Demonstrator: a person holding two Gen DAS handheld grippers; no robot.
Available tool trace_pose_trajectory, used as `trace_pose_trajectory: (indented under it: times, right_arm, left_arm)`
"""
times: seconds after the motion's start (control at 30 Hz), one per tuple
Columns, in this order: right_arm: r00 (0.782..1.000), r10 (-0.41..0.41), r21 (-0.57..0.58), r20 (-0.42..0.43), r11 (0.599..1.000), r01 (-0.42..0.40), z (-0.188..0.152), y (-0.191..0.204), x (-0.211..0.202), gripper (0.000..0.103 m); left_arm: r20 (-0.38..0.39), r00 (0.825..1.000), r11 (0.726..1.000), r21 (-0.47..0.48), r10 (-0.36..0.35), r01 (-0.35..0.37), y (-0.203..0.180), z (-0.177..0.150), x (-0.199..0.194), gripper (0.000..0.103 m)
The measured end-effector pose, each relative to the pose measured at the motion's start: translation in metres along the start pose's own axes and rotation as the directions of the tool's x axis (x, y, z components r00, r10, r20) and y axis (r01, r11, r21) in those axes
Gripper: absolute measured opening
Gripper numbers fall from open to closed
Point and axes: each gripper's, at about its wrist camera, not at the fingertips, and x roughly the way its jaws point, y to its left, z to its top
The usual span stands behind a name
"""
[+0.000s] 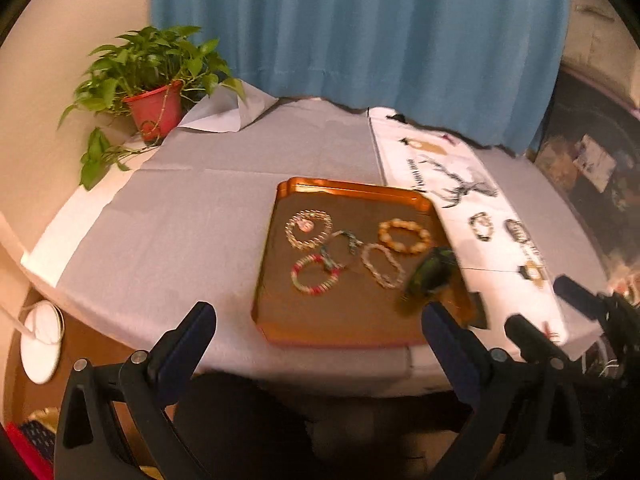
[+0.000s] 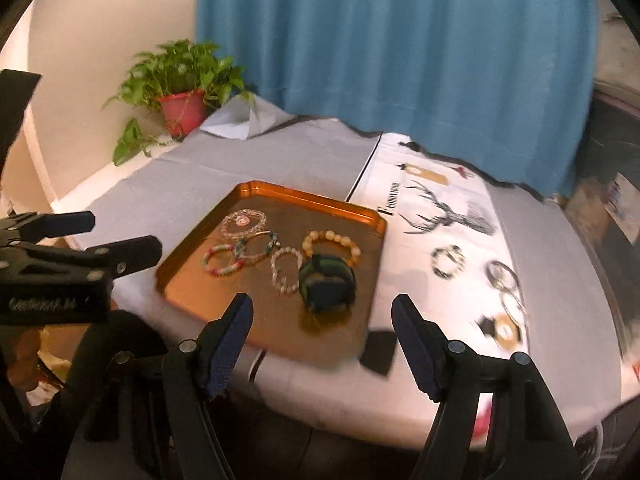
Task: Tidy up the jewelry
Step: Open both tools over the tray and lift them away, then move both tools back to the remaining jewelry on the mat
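Tray [image 2: 200, 264] on the tabletop [image 2: 304, 160], bracelets inside.
Five bracelets [image 2: 244, 220] lie in the tray's far half; a wide cuff [image 2: 327, 289] stands near its right edge. A printed sheet [image 2: 432, 216] with more bracelets [image 2: 448, 262] lies right of the tray, a potted plant [image 2: 182, 110] at the far left.

Glossy metal tray [image 2: 362, 210]; probably matt cloth tablecloth [image 1: 192, 208].

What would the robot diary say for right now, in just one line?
left tongs open, empty | right tongs open, empty | green bracelet on orange tray | black-and-white bracelet on white cloth
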Motion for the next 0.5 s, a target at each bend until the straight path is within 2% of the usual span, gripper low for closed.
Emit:
trace_pose_trajectory:
  times: [0.1, 0.23, 0.37, 0.5]
  right_arm:
    - [0.999, -0.022, 0.013, 0.039, 1.000, 0.021, -0.007, -0.001, -0.035, 0.073]
    - [0.994, -0.019, 0.057, 0.107, 0.998, 0.013, -0.013, -0.005, -0.077, 0.073]
    - [0.987, -0.038, 0.068, 0.159, 0.997, 0.027, -0.022, -0.005, -0.106, 0.075]
    - [0.986, -0.032, 0.067, 0.166, 0.998, 0.021, -0.030, -0.004, -0.117, 0.075]
  left_arm:
    - [0.038, 0.999, 0.999, 0.040, -0.028, 0.027, -0.014, -0.006, -0.030, 0.102]
    - [0.127, 0.992, 0.994, 0.112, -0.007, -0.007, -0.033, -0.014, -0.074, 0.102]
    - [0.209, 0.978, 0.986, 0.163, 0.001, -0.036, -0.052, -0.025, -0.112, 0.102]
    - [0.211, 0.977, 0.983, 0.182, -0.018, -0.021, -0.063, -0.037, -0.128, 0.102]
